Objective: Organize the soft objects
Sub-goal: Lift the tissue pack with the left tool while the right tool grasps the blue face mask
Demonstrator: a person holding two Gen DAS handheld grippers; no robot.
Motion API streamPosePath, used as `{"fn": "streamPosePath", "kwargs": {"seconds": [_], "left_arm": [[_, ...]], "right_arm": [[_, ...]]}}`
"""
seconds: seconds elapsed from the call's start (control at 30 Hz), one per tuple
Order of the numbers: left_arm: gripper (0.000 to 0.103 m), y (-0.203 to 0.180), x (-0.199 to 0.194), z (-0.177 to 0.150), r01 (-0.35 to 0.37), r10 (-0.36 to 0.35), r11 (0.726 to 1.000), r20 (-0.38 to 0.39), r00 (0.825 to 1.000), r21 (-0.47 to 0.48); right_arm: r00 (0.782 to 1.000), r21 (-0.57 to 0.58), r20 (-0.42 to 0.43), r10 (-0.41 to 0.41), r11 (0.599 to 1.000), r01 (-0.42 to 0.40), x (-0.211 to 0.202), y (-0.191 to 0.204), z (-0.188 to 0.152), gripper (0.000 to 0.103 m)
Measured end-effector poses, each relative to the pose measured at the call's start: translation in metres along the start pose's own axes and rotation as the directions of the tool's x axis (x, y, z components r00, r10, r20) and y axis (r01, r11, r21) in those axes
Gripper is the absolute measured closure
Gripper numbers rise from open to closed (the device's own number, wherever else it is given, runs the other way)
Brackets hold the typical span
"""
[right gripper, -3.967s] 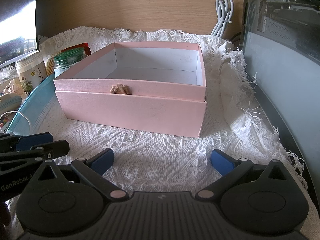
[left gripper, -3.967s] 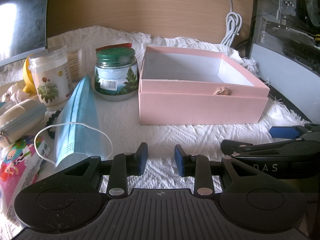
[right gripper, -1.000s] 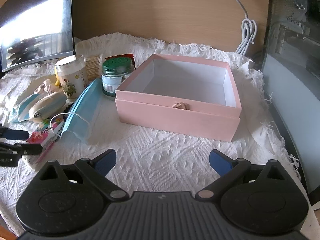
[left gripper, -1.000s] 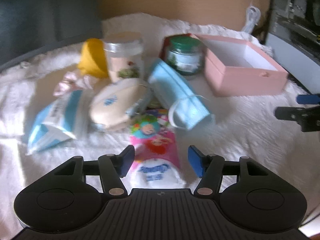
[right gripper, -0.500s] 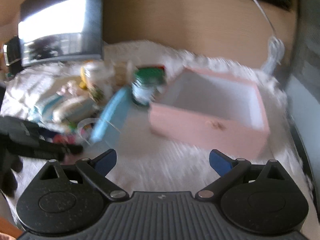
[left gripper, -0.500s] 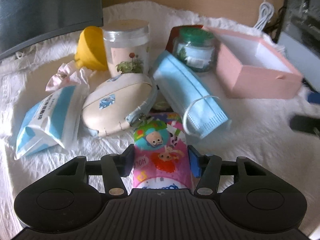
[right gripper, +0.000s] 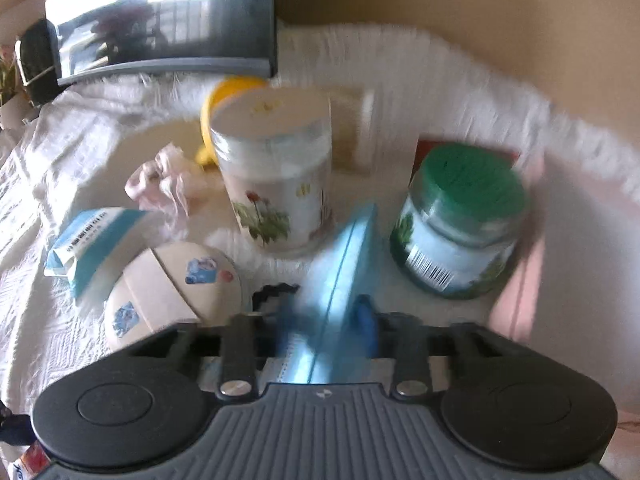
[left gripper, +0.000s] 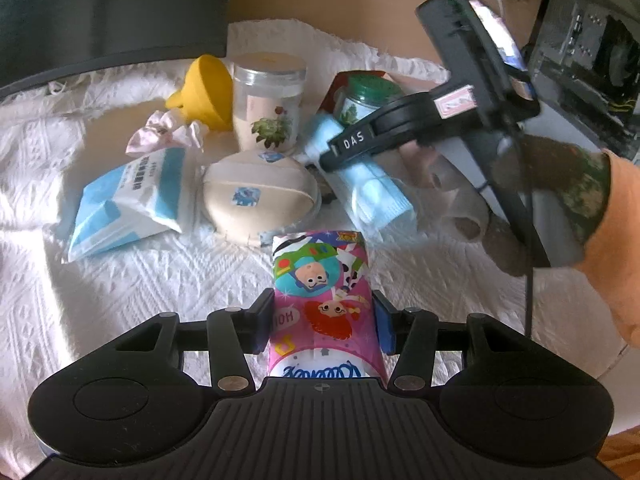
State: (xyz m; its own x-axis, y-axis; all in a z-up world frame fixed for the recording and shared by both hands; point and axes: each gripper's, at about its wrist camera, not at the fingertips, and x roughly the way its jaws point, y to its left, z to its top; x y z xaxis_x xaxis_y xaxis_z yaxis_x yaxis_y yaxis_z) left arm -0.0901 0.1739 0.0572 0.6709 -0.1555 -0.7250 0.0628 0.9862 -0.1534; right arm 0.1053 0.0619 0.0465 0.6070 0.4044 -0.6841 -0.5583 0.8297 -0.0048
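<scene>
A cartoon-printed tissue pack (left gripper: 320, 268) lies lengthwise between the fingers of my left gripper (left gripper: 323, 320). The jaws are closing and both blue pads touch its sides, bowing it slightly. My right gripper (right gripper: 325, 320) is closing on a stack of blue face masks (right gripper: 344, 256), and the pads pinch its near end; this view is motion-blurred. In the left wrist view the right gripper (left gripper: 320, 158) reaches in from the right onto the masks (left gripper: 376, 192), held by a gloved hand (left gripper: 552, 188) with an orange sleeve.
On the white cloth (left gripper: 100, 280) sit a floral jar (left gripper: 270, 104), a green-lidded jar (left gripper: 366, 98), a yellow funnel (left gripper: 208, 88), a pink scrunchie (left gripper: 160, 136), a beige pouch (left gripper: 258, 196) and a blue-white tissue pack (left gripper: 128, 200). A monitor (right gripper: 160, 20) stands behind.
The left gripper moved forward over the cartoon pack and narrowed onto it. The right gripper swung left from the pink box to the masks and went from wide open to closed on them.
</scene>
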Motion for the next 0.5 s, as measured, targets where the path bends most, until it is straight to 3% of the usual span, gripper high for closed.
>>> {"fn": "streamPosePath", "kwargs": {"seconds": [0.03,0.23,0.37,0.5], "left_arm": [[0.049,0.0,-0.001,0.0,0.005,-0.005,1.0,0.002,1.0,0.001],[0.049,-0.023,-0.003,0.001,0.089,-0.089,0.995,0.005,0.996,0.045],[0.048,-0.053,0.004,0.005,0.179,-0.177,0.978,-0.035,0.984,0.108],[0.048,-0.085,0.013,0.016,0.254,-0.247,0.953,-0.061,0.967,0.166]], "right_arm": [[1.0,0.017,0.003,0.014,1.0,-0.014,-0.005,-0.004,0.0,0.096],[0.986,0.026,0.138,0.098,0.994,-0.103,-0.103,-0.027,-0.022,0.097],[0.991,-0.003,0.121,0.064,0.998,-0.065,-0.152,-0.038,-0.06,0.097],[0.997,0.017,0.079,-0.023,1.0,0.022,-0.179,-0.06,-0.108,0.097]]}}
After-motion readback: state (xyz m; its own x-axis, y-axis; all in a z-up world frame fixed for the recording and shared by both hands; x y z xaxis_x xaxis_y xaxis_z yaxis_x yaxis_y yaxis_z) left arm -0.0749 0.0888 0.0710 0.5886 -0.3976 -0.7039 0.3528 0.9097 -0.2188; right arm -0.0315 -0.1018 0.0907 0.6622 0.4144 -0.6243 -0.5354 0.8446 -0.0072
